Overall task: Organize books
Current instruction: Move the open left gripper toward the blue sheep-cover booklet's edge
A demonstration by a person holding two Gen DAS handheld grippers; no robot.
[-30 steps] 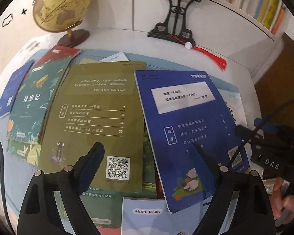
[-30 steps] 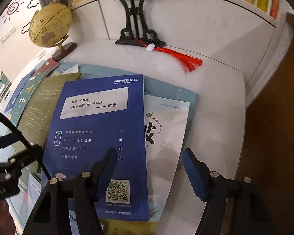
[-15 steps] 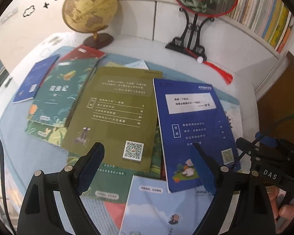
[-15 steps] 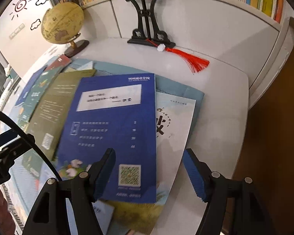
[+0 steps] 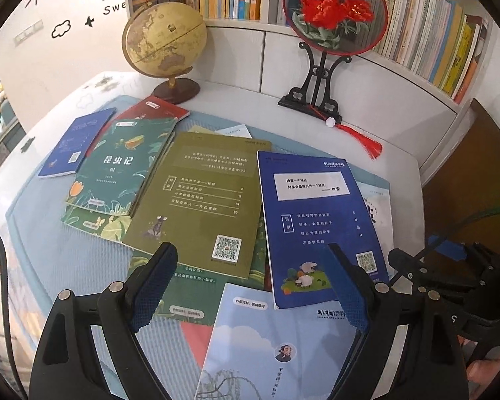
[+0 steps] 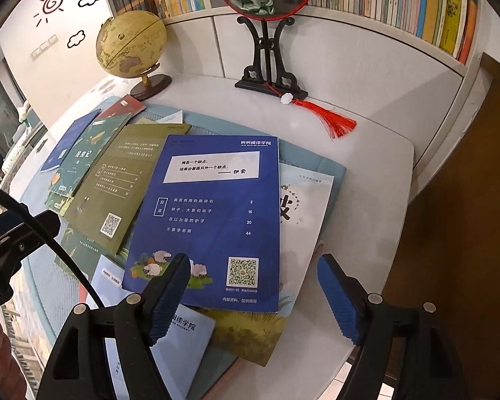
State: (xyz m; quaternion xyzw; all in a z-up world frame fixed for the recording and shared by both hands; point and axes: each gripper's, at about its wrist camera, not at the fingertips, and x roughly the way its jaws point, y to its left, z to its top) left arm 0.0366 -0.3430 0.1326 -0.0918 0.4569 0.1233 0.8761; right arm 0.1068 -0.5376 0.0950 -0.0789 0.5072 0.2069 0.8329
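Observation:
Several thin books lie spread and overlapping on a blue mat (image 5: 50, 256) on a white table. A blue book (image 5: 313, 220) (image 6: 213, 213) lies on top at the right, an olive book (image 5: 200, 200) (image 6: 123, 176) beside it, a green book (image 5: 123, 166) and a small blue one (image 5: 73, 143) to the left. A light-blue book (image 5: 266, 340) lies nearest. A white book (image 6: 303, 206) sticks out under the blue one. My left gripper (image 5: 250, 286) is open and empty above the near books. My right gripper (image 6: 253, 296) is open and empty above the blue book's near edge.
A globe (image 5: 165, 43) and a round fan on a black stand (image 5: 320, 76) with a red tassel (image 5: 363, 140) stand at the back of the table. A bookshelf (image 5: 416, 26) full of books runs behind. The table's right edge (image 6: 396, 233) drops to a brown floor.
Both grippers have pulled back and up from the books, so more of the table and the shelf shows. Both stay open. The books have not moved.

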